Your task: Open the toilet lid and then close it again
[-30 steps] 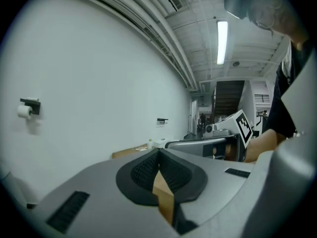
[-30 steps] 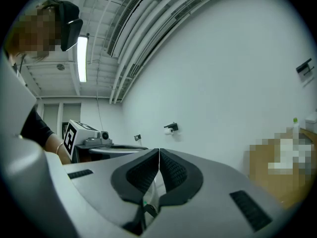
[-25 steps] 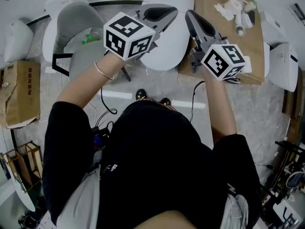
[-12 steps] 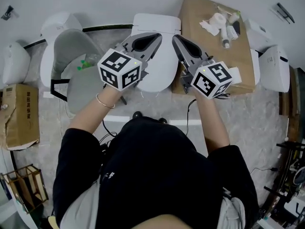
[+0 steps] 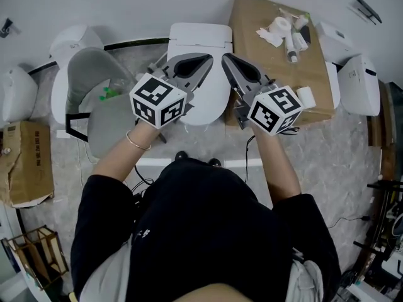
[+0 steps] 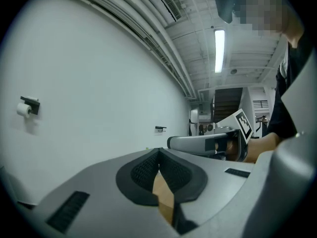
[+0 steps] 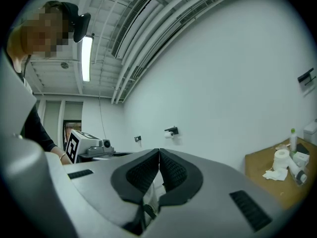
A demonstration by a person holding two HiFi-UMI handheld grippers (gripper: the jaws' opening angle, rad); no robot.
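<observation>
The white toilet (image 5: 200,39) stands in the middle of the head view with its lid (image 5: 211,96) down flat. Both grippers hover above it, side by side, and touch nothing. My left gripper (image 5: 210,57) is shut and empty, tips over the lid's left half. My right gripper (image 5: 224,56) is also shut and empty, over the lid's right edge. In the left gripper view the pads (image 6: 148,170) meet and the right gripper (image 6: 210,144) shows beyond. The right gripper view has its pads (image 7: 171,170) pressed together, with the left gripper (image 7: 84,144) at the left.
A cardboard box (image 5: 277,61) with paper rolls and bottles (image 5: 289,27) stands right of the toilet. A grey seat (image 5: 101,99) stands at the left. More white fixtures (image 5: 360,83) are at the right. A paper holder (image 7: 172,131) hangs on the wall.
Both grippers have drifted a little lower in the head view and closer together as the head camera shifted. Jaws stay shut and the lid stays down.
</observation>
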